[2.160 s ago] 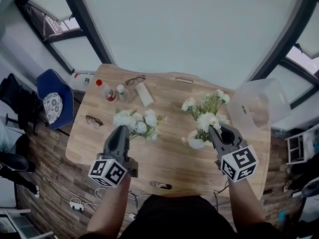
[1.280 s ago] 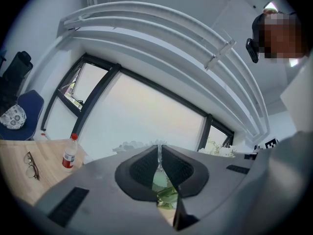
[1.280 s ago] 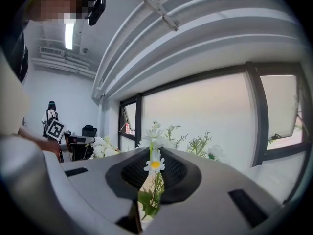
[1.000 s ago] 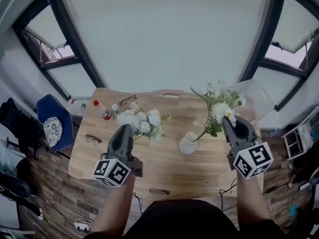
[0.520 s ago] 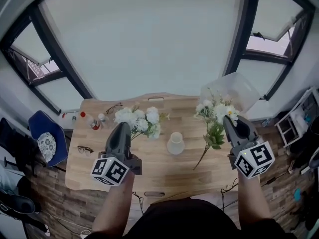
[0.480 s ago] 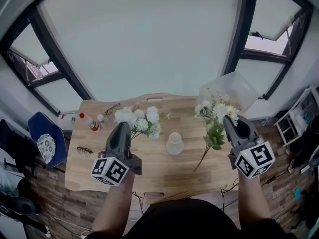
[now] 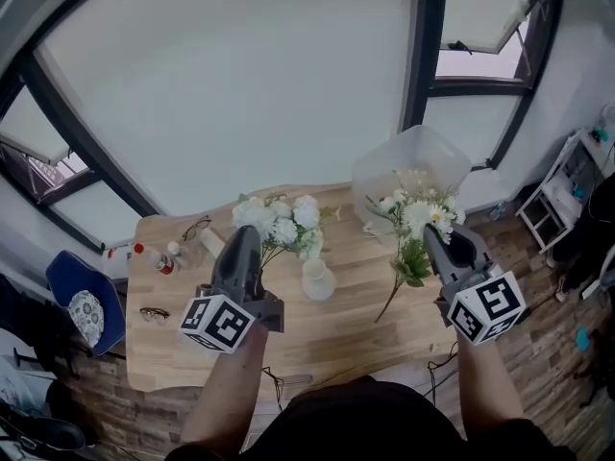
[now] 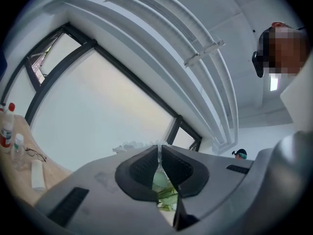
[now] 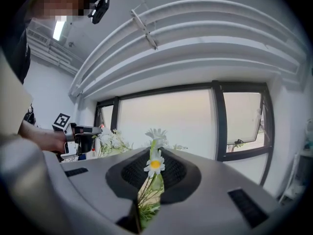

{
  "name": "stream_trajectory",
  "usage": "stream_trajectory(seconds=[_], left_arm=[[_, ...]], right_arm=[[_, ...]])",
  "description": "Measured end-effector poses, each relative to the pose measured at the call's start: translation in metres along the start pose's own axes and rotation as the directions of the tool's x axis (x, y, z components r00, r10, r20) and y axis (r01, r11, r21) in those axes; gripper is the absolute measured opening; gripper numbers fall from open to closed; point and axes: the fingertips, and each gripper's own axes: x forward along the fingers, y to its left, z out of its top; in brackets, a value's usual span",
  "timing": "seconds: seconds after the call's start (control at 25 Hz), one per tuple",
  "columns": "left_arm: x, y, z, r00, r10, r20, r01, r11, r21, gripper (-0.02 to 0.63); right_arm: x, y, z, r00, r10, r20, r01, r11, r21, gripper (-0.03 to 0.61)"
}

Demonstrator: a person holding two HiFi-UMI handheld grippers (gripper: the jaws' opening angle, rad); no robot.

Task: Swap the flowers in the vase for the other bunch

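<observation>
One wooden table [image 7: 332, 332], white vase [image 7: 317, 279], tall dark-framed windows [image 7: 240, 84]

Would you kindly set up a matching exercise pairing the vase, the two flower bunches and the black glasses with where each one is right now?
Things:
1. white vase
2. daisy bunch
3. all-white bunch
4. black glasses

Places:
A. clamped in the left gripper
B. lying at the left end of the table
C. clamped in the right gripper
D. standing empty in the middle of the table

Pairs: 1-D, 2-C, 3-A, 4-B
</observation>
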Motion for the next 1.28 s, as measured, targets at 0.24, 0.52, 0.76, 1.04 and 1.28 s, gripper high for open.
stream_trajectory(seconds=[0.24, 0.52, 0.76, 1.04, 1.28], left_arm=[[0.023, -0.025, -0.005, 0.998, -0.068, -0.016, 0.068, 0.997, -0.032, 0.028], [0.046, -0.061, -0.014, 0.988, -0.148, -0.042, 0.146, 0.987, -0.062, 0.028], [0.061, -0.086, -0.026, 0.976, -0.211, -0.054, 0.204, 0.972, -0.114, 0.028], [0.070, -0.101, -0.047, 0.963, -0.251, -0.093, 0.235, 0.960, -0.154, 0.028], [0.076, -0.104, -0.061, 0.958, -0.262, -0.117, 0.237, 0.952, -0.196, 0.028]], right_arm=[[-0.013, -0.007, -0.008, 0.999, -0.030, -0.010, 0.030, 0.999, 0.014, 0.058], [-0.031, -0.020, -0.009, 0.997, -0.071, -0.002, 0.071, 0.997, 0.029, 0.058], [-0.044, -0.032, -0.011, 0.995, -0.103, 0.002, 0.103, 0.994, 0.041, 0.058], [-0.052, -0.040, -0.019, 0.992, -0.129, -0.004, 0.129, 0.990, 0.057, 0.058], [-0.055, -0.044, -0.024, 0.988, -0.151, -0.016, 0.152, 0.986, 0.072, 0.058]])
